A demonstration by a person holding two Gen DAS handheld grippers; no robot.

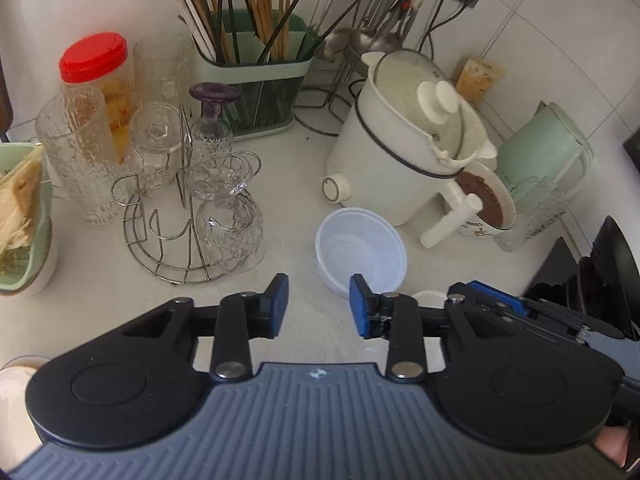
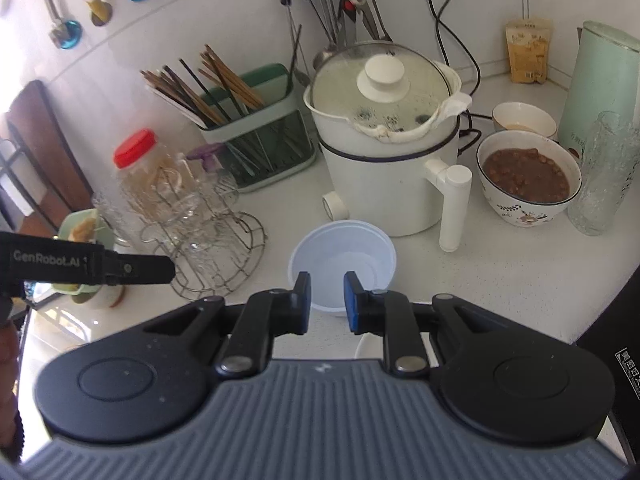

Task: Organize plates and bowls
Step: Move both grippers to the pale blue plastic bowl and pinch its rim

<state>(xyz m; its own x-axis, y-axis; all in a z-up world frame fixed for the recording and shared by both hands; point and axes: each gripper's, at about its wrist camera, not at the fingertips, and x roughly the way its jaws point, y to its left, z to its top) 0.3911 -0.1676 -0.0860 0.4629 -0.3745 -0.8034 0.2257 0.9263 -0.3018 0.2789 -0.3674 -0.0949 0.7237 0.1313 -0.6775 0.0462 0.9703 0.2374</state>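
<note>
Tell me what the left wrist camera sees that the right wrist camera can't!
Only the left wrist view shows the clear patterned tumblers at the far left. Only the right wrist view shows the small beige bowl behind the floral bowl of brown food, plus the blue wall hooks. Both show the empty white plastic bowl, white electric pot, chopstick holder and red-lidded jar.

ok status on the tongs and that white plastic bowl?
Left tongs open, empty. Right tongs narrowly apart, empty, aimed at white plastic bowl. Bowl empty, upright on counter, ungripped. White electric pot right behind; glass rack to its left.
</note>
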